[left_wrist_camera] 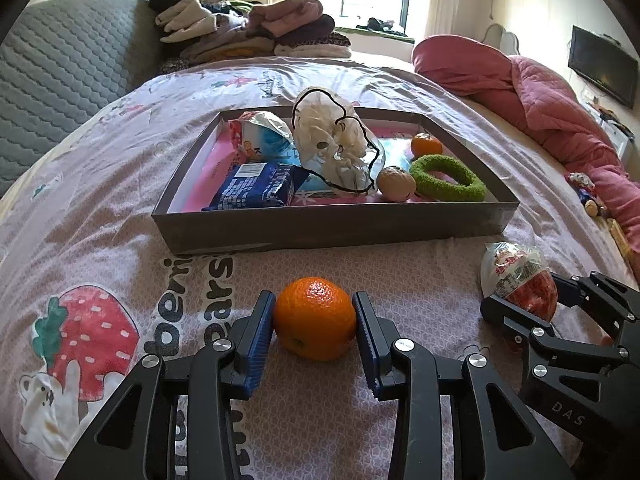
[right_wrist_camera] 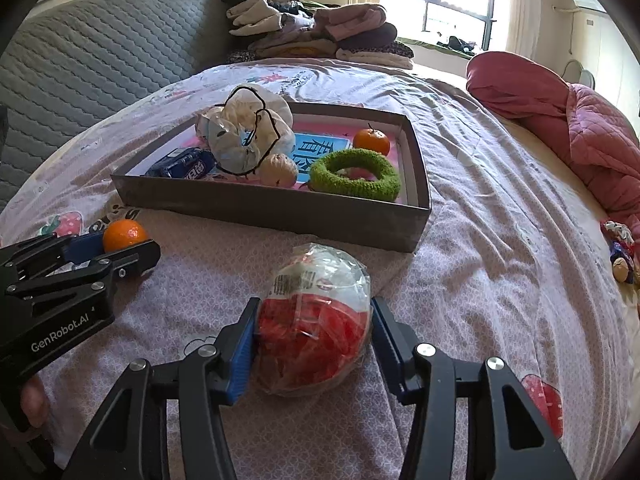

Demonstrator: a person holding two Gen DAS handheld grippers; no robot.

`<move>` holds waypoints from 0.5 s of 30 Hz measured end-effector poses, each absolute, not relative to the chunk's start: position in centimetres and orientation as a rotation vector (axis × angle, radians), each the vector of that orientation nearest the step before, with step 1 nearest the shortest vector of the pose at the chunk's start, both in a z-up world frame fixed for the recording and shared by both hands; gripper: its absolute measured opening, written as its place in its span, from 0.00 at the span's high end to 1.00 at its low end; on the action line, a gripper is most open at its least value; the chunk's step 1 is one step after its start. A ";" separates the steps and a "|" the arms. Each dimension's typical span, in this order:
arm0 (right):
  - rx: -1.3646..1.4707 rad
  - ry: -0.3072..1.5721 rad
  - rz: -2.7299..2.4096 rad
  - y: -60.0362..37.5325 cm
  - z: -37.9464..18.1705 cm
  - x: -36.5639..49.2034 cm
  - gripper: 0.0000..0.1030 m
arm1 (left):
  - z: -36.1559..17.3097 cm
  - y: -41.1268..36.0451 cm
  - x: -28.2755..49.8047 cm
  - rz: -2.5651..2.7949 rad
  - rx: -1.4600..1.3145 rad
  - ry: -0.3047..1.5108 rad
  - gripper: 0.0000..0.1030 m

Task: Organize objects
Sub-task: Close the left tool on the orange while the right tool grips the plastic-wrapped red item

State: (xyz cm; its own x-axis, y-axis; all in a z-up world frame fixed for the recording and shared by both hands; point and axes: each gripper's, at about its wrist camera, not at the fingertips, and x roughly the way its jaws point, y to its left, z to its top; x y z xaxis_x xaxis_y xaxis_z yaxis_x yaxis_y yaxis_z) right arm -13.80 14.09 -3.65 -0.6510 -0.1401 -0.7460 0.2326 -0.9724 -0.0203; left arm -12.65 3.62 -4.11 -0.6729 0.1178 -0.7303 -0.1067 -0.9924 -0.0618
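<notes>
I have my left gripper [left_wrist_camera: 315, 312] clamped on the round orange tangerine [left_wrist_camera: 315, 318], pads touching both flanks, on the patterned pink bedsheet [left_wrist_camera: 320, 420]. My right gripper [right_wrist_camera: 313, 338] hugs the plastic-wrapped red-and-white egg [right_wrist_camera: 316, 320]. I'd lift both straight up, clear the wall of the grey cardboard tray [left_wrist_camera: 332, 226] beyond, then set them inside gently.

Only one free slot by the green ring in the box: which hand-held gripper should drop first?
Probably the right hand-held gripper: its wrapped snack lies nearer the box corner by the green ring.
</notes>
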 end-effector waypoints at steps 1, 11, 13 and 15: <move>1.191 0.163 -2.676 14.1 -3.6 -13.7 0.49 | -4.1 3.6 -12.6 2.767 -1.208 -0.019 0.61; 1.056 0.180 -2.695 13.7 -1.6 -12.7 0.49 | -3.4 3.5 -11.9 2.783 -1.179 -0.014 0.61; 1.023 0.190 -2.709 13.6 -1.1 -12.5 0.49 | -3.1 3.4 -11.6 2.789 -1.166 -0.014 0.61; 0.993 0.195 -2.721 13.6 -0.7 -12.3 0.49 | -2.6 3.3 -11.4 2.799 -1.145 -0.016 0.61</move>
State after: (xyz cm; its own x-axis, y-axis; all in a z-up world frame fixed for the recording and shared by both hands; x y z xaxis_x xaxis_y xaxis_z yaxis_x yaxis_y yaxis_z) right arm -12.33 13.63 -0.69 -0.7410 -0.1767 -0.6479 0.2671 -0.9627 -0.0429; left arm -11.38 3.30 -2.63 -0.7076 0.1124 -0.6976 -0.1045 -0.9931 -0.0539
